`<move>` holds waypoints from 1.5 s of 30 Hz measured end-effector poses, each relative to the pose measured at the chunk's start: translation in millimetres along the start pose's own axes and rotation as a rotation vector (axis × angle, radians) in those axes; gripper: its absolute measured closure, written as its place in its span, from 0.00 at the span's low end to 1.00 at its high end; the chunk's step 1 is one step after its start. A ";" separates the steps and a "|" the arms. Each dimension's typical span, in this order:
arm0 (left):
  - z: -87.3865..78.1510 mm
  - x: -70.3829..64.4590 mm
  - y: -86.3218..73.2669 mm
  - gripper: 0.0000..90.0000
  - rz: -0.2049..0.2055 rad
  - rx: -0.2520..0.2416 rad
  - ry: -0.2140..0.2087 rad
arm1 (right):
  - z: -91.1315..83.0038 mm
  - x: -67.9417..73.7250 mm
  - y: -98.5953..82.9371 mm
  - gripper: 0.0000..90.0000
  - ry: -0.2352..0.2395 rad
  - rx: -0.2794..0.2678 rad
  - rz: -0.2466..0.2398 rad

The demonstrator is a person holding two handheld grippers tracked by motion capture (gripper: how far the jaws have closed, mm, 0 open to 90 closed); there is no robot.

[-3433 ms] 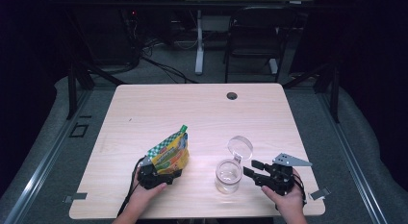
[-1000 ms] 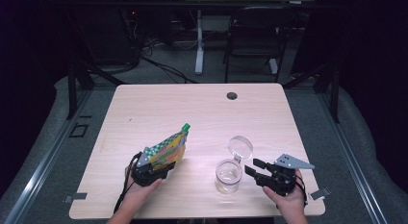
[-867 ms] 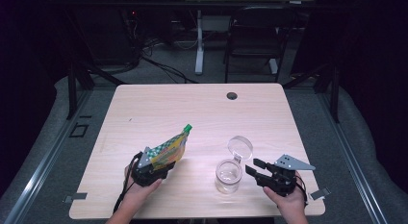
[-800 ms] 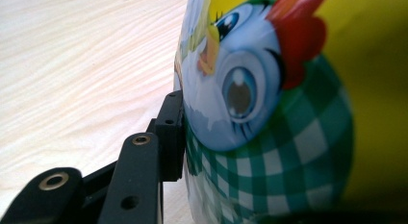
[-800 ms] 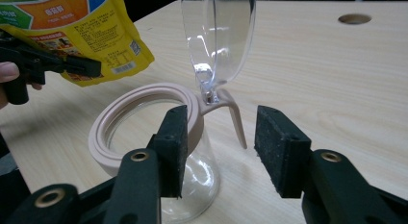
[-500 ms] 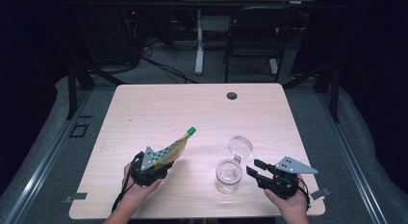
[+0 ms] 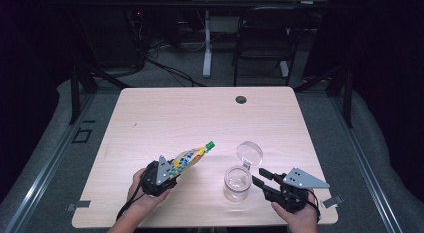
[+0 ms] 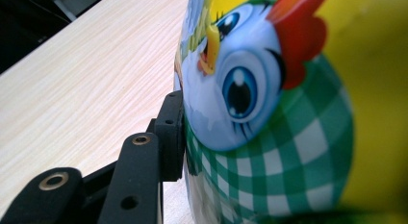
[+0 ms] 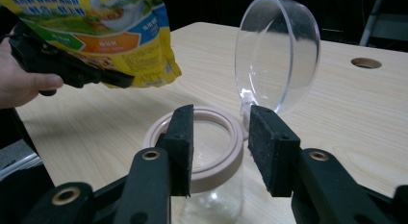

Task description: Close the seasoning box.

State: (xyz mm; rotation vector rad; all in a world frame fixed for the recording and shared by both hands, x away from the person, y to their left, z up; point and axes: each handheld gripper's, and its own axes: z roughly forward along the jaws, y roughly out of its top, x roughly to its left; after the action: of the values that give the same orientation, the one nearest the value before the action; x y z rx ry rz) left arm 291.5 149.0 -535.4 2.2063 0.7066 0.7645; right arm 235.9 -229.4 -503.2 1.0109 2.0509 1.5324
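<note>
My left gripper (image 7: 170,170) is shut on the lower end of a yellow snack pouch (image 7: 189,156), held above the table, its green top corner slanting up and right. The left gripper view shows the pouch (image 8: 269,113) close up, with a cartoon chicken and green checks, and one black jaw pressed to its left side. A clear jar (image 7: 237,182) with a beige rim (image 9: 204,178) stands near the front edge, its clear hinged lid (image 9: 279,56) standing open. My right gripper (image 7: 259,177) is open just right of the jar, with nothing between its jaws.
A round cable hole (image 7: 241,99) sits near the table's far edge. Bare wood stretches across the table's middle and back (image 7: 190,118). Beyond the far edge stand a chair (image 7: 260,38) and desk legs on dark floor. The jar is close to the front edge.
The left gripper has tipped the pouch from nearly upright to slanting, its top now pointing right and up, nearer the jar. The right gripper has hardly moved.
</note>
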 end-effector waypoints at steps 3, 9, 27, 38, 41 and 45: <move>0.4 -5.1 1.5 0.66 0.037 0.008 0.020 | 0.2 1.6 0.4 0.71 0.004 -0.005 0.002; 0.1 -7.7 2.2 0.66 0.072 0.023 0.040 | 4.1 3.6 -0.3 0.72 0.011 0.001 -0.002; 0.2 -11.0 3.2 0.66 0.121 0.034 0.077 | 9.8 6.7 -1.9 0.72 0.015 0.013 -0.012; -1.0 -13.5 8.6 0.66 0.193 0.030 0.134 | 13.2 11.9 -1.6 0.70 0.025 0.008 -0.020; -0.8 -14.2 11.9 0.66 0.205 0.026 0.142 | 13.5 13.8 -0.3 0.70 0.028 0.010 -0.028; 0.8 -15.5 17.3 0.66 0.247 0.028 0.165 | 14.4 15.6 1.1 0.70 0.032 0.004 -0.029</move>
State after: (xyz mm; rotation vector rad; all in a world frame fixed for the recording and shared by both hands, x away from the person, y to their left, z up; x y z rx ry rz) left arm 286.1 127.7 -527.8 2.3015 0.5304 1.0765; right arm 235.6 -208.2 -505.2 0.9596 2.0822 1.5398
